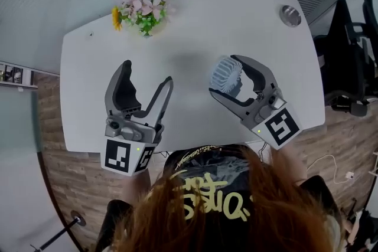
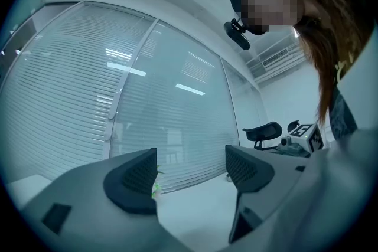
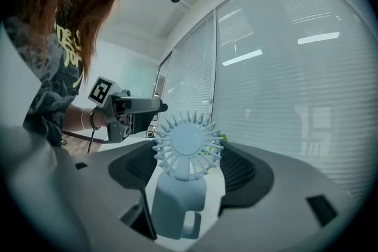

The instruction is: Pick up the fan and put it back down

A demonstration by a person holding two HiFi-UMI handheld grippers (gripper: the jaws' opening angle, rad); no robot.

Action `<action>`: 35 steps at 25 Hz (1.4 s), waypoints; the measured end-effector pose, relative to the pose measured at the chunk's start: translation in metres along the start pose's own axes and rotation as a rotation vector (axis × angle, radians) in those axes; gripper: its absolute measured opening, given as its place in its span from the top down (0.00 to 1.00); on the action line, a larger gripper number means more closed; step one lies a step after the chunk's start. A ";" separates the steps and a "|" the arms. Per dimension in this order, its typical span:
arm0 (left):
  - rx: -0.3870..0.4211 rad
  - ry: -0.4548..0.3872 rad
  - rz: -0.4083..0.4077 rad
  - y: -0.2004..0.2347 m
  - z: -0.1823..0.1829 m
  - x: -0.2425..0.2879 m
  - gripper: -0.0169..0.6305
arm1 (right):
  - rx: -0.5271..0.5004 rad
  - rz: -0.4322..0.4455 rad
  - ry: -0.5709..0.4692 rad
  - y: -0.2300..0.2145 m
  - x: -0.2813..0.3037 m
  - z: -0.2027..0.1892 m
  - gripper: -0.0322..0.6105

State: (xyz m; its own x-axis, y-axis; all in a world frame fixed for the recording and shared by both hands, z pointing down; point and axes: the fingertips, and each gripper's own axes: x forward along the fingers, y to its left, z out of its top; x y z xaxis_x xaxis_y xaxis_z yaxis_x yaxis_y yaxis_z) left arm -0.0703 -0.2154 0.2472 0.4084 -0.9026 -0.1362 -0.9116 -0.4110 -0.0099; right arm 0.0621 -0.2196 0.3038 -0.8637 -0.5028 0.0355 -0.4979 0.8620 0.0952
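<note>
Fan (image 3: 188, 147): pale blue, small, with a round ribbed head on a chunky body; held up above the near right part of the counter (image 1: 195, 26), not resting on it; in the right gripper view, upright with the head facing the camera.
Right tongs (image 1: 223, 75): pinching the fan, one dark pad on each side of its body, jaws wide around it; pointing roughly level over the counter's near right part.
Left tongs (image 1: 147, 71): spread wide, nothing between the pads, only bare counter beyond them; over the counter's near left part, well apart from the fan.
Counter: white, with rounded corners, mostly bare in the middle.
Flowers (image 1: 143, 7): pink and yellow blooms with green leaves, standing at the counter's far left corner.
Metal disc (image 1: 290, 15): round and shiny, lying at the counter's far right corner.
Chairs (image 1: 348, 62): dark, just off the counter's right edge.
Blinds (image 2: 88, 97): pale slats behind glass, past the counter's far edge.
Person (image 1: 212, 209): long reddish hair and a dark printed shirt, at the counter's near edge.
</note>
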 end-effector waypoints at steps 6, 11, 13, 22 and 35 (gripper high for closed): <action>0.010 -0.018 -0.006 -0.021 0.003 0.016 0.42 | -0.010 -0.044 -0.072 -0.030 -0.033 0.026 0.43; 0.007 -0.028 -0.017 -0.034 0.003 0.028 0.42 | -0.019 -0.098 -0.124 -0.050 -0.059 0.038 0.43; 0.007 -0.030 -0.023 -0.038 0.002 0.032 0.43 | -0.016 -0.118 -0.139 -0.056 -0.067 0.039 0.43; -0.009 -0.030 -0.030 -0.045 -0.001 0.035 0.43 | -0.019 -0.168 -0.154 -0.064 -0.087 0.041 0.43; -0.011 -0.015 -0.015 -0.040 -0.007 0.036 0.44 | 0.010 -0.157 -0.095 -0.077 -0.069 0.026 0.43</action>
State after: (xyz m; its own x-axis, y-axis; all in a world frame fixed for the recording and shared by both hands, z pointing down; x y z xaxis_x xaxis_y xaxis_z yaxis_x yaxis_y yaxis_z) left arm -0.0188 -0.2328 0.2496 0.4211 -0.8943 -0.1515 -0.9048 -0.4258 -0.0016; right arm 0.1579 -0.2499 0.2684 -0.7786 -0.6232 -0.0730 -0.6275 0.7743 0.0824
